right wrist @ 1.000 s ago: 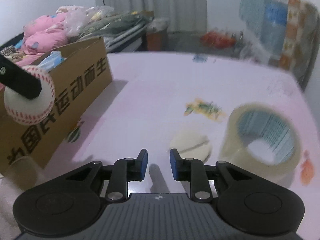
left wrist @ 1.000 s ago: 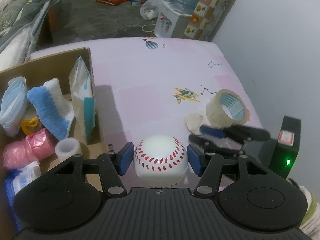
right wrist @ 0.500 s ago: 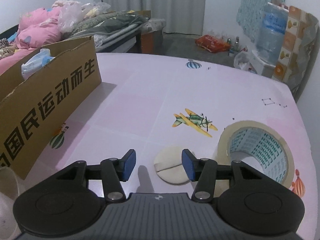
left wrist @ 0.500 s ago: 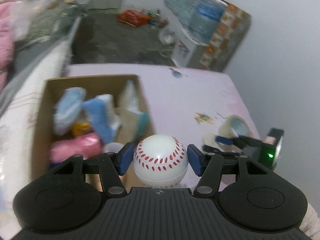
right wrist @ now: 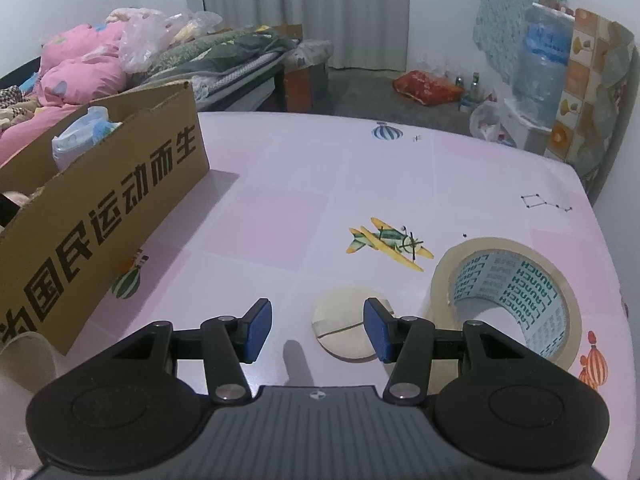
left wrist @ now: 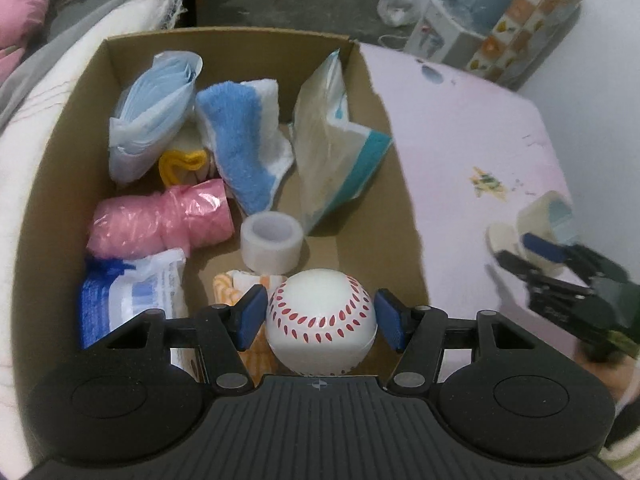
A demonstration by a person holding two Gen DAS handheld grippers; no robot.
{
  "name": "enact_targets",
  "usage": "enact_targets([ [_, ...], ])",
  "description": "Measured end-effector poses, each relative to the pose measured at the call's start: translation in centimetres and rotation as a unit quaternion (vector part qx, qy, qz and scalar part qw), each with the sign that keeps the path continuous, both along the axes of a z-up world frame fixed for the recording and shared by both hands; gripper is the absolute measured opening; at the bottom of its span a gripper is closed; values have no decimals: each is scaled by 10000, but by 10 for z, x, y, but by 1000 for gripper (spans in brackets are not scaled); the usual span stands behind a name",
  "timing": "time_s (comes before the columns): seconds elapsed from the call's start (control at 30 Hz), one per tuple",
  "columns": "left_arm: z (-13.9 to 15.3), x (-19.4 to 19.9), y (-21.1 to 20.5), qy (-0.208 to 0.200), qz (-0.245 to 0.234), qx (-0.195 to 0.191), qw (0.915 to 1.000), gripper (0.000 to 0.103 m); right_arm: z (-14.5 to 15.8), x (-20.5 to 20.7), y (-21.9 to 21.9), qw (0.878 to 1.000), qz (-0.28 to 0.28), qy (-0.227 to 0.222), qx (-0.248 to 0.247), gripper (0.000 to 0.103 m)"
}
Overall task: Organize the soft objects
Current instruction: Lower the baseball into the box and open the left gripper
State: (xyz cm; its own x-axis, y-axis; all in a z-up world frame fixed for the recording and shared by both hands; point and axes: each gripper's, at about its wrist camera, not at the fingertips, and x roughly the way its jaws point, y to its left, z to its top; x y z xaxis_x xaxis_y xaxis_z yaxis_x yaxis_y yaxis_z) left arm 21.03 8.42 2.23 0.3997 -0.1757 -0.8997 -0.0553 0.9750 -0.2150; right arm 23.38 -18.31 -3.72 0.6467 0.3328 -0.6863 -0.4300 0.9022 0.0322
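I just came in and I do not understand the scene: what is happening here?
A person is sorting soft things into a cardboard box. The left gripper holds a toy baseball above the box, not yet released. The right gripper is open and empty over the table, near a round pad and a tape roll.

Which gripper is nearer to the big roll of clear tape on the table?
Right. The right gripper hovers just beside the tape roll, jaws open. The left gripper is over the cardboard box, holding the baseball.

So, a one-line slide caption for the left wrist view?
Left gripper holds a baseball above the cardboard box of soft items.
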Motion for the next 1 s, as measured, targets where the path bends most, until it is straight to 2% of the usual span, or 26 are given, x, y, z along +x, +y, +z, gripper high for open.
enact_targets([
  [0.13, -12, 7, 2, 143, 84, -191, 9997, 60, 4, -1, -2, 10000, 12, -31, 41, 49],
  [0.23, -15, 9, 4, 156, 188, -293, 9993, 69, 4, -1, -4, 10000, 10, -28, 76, 49],
  [0.37, -12, 7, 7, 17, 223, -242, 9995, 79, 2, -2, -6, 10000, 7, -18, 80, 49],
  [0.53, -2, 3, 7, -157, 228, -152, 9995, 81, 2, -3, -9, 10000, 12, -45, 37, 49],
  [0.7, 18, -13, 9, -560, 244, -167, 9980, 91, 3, -4, -8, 9996, 110, -95, -227, 49],
  [0.83, 36, -29, 14, -842, 304, -149, 9959, 95, 7, 0, -3, 9974, 381, -144, -603, 49],
  [1.0, 51, -44, 24, -1018, 419, -213, 9937, 95, 16, 23, 13, 9858, 1226, 100, -1139, 51],
])
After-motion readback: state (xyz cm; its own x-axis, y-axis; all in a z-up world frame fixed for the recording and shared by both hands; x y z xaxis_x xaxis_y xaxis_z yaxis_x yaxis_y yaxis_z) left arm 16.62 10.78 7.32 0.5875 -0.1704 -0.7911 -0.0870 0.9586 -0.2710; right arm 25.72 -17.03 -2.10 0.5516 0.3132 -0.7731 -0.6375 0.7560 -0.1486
